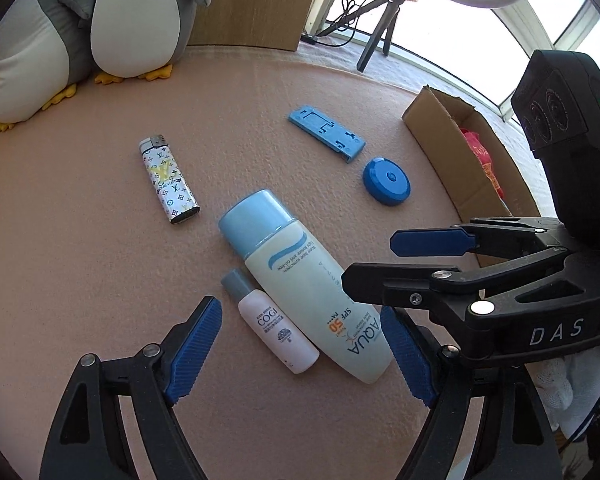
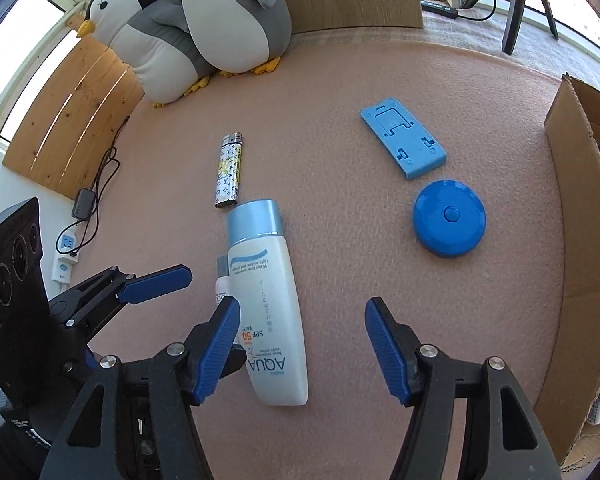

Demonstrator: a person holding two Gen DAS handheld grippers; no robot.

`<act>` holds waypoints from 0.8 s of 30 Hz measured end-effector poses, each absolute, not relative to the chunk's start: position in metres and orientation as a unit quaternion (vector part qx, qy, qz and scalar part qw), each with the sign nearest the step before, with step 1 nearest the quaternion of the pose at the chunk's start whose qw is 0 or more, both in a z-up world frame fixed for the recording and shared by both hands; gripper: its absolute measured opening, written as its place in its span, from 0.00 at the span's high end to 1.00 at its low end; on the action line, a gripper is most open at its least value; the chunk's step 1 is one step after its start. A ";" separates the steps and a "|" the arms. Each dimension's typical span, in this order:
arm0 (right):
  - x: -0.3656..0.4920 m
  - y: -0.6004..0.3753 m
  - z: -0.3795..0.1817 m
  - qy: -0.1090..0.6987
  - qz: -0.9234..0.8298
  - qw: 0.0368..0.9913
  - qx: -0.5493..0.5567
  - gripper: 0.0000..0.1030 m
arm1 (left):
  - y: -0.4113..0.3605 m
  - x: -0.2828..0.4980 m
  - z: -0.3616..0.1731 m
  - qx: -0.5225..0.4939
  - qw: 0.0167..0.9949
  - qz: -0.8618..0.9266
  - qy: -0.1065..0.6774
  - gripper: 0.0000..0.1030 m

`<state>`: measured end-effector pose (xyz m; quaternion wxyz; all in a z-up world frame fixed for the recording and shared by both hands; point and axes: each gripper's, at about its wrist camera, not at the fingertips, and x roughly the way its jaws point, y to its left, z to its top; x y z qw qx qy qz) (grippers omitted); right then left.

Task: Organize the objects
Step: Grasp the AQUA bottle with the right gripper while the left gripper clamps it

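Across the pink felt-covered worktop (image 2: 332, 80), five small things are lying loose beside a brown cardboard box (image 2: 572, 208) that is standing open at the right edge, with two grey-and-white plush penguins (image 2: 204, 36) sitting at the far side. Nearest is a white plastic sunscreen bottle with a pale blue cap (image 2: 268, 300), lying flat and touching a smaller white bottle with a grey cap (image 1: 272, 328). Both are lying between the spread jaws of the left gripper (image 1: 300, 344), which is holding nothing. The right gripper (image 2: 304, 352) is also standing open and empty, hanging just right of the sunscreen bottle. Since the two bottles are touching, closing on one is likely to nudge or roll the other; both being round-sided and smooth, either could slip. Farther off are lying a light blue flat plastic stand (image 2: 404, 140), a round dark blue tape measure (image 2: 448, 220) and a patterned silver lighter (image 2: 230, 172).
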<state>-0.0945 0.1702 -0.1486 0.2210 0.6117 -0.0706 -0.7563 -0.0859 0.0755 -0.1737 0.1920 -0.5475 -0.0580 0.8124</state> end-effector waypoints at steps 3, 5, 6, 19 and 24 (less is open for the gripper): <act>-0.098 0.163 -0.157 -0.068 -0.744 0.231 0.624 0.40 | 0.077 -0.087 -0.177 -0.548 0.201 0.809 -0.071 0.18; -0.100 0.162 -0.162 -0.072 -0.738 0.234 0.629 0.40 | 0.078 -0.087 -0.176 -0.541 0.205 0.812 -0.071 0.18; -0.101 0.162 -0.164 -0.076 -0.735 0.235 0.631 0.40 | 0.079 -0.086 -0.175 -0.538 0.209 0.814 -0.071 0.18; -0.104 0.172 -0.176 -0.118 -0.715 0.237 0.647 0.47 | 0.105 -0.097 -0.178 -0.532 0.256 0.806 -0.054 0.19; -0.103 0.171 -0.177 -0.128 -0.711 0.243 0.648 0.51 | 0.107 -0.093 -0.176 -0.527 0.271 0.803 -0.059 0.21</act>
